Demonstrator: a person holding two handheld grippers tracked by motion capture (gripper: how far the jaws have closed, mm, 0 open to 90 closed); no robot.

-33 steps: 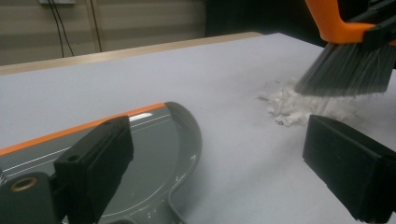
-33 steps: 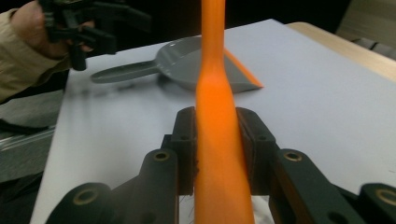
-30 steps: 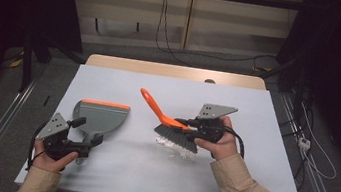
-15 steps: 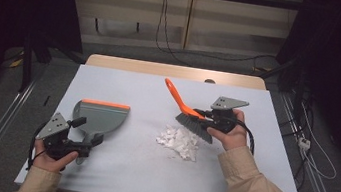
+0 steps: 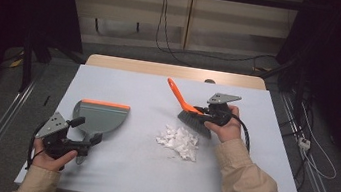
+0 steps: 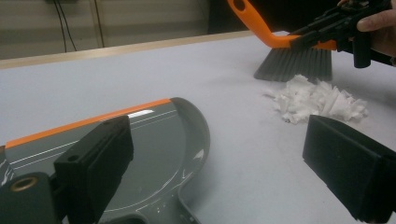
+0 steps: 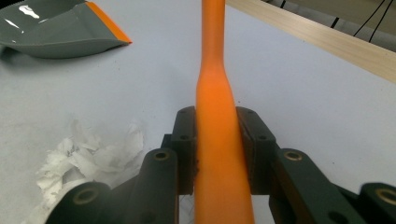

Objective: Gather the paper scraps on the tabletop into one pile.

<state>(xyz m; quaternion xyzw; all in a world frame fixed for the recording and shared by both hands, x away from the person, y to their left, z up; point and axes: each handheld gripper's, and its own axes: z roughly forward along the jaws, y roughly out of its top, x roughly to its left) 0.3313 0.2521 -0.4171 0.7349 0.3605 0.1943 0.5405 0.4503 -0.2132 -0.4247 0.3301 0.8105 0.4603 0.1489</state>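
My right gripper [image 7: 217, 144] clamps the stiff, slick brush [image 5: 191, 113] handle low; left gripper [image 6: 229, 163] gapes over the dustpan [image 5: 99, 119]. Scraps [image 5: 178, 141] look feather-light.

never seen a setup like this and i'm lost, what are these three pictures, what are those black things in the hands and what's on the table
A person sits at a grey table holding a hand-operated claw in each hand; there is no robot arm. The wide picture comes from a fixed camera above. The other two come from small cameras riding on each claw, looking along its black jaws.

The right claw is clamped on the orange handle of a small brush, its bristles just beyond a pile of white paper scraps. The left claw stands open at the handle end of a grey dustpan with an orange edge, which lies flat on the table.
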